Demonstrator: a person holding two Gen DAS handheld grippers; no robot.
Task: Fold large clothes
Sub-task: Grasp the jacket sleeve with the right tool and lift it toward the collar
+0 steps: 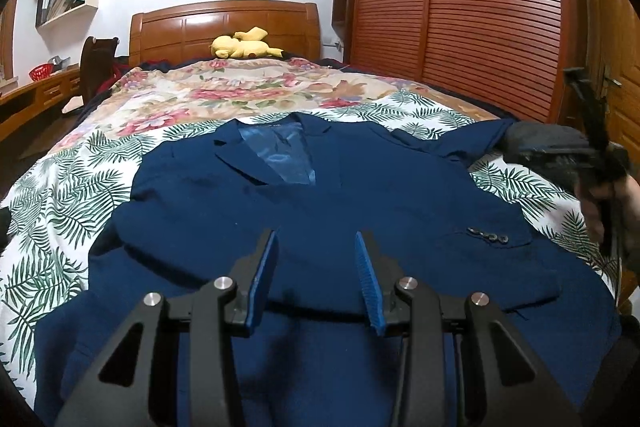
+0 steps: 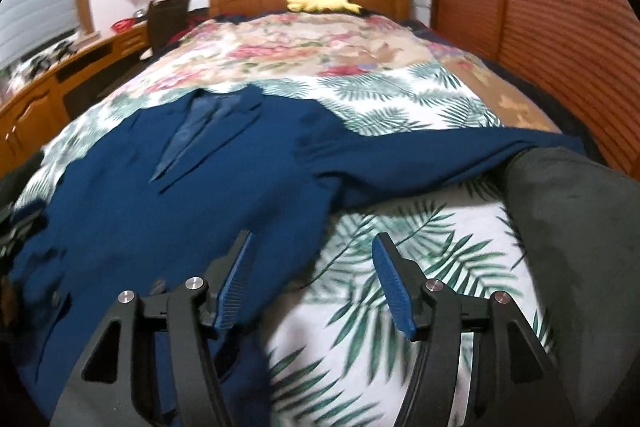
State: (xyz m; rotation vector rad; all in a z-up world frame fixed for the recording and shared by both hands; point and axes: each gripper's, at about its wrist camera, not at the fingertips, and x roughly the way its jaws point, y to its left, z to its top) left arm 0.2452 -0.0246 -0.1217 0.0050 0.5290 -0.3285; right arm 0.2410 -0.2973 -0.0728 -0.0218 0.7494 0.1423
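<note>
Lying flat on the bed (image 1: 60,187), blue jacket (image 1: 320,219), one sleeve (image 2: 440,155) sticking out. Both tongs, left (image 1: 316,247) and right (image 2: 314,251), hanging open, holding nothing. Folding barely starting.

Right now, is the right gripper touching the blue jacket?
Cannot tell. In the right wrist view the right gripper is open, nothing between its fingers; one finger overlaps the blue jacket edge, motion-blurred.

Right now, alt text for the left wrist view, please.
A navy suit jacket lies face up on a leaf-print bedspread, the open left gripper just above its lower front. A yellow plush toy sits by the wooden headboard.
</note>
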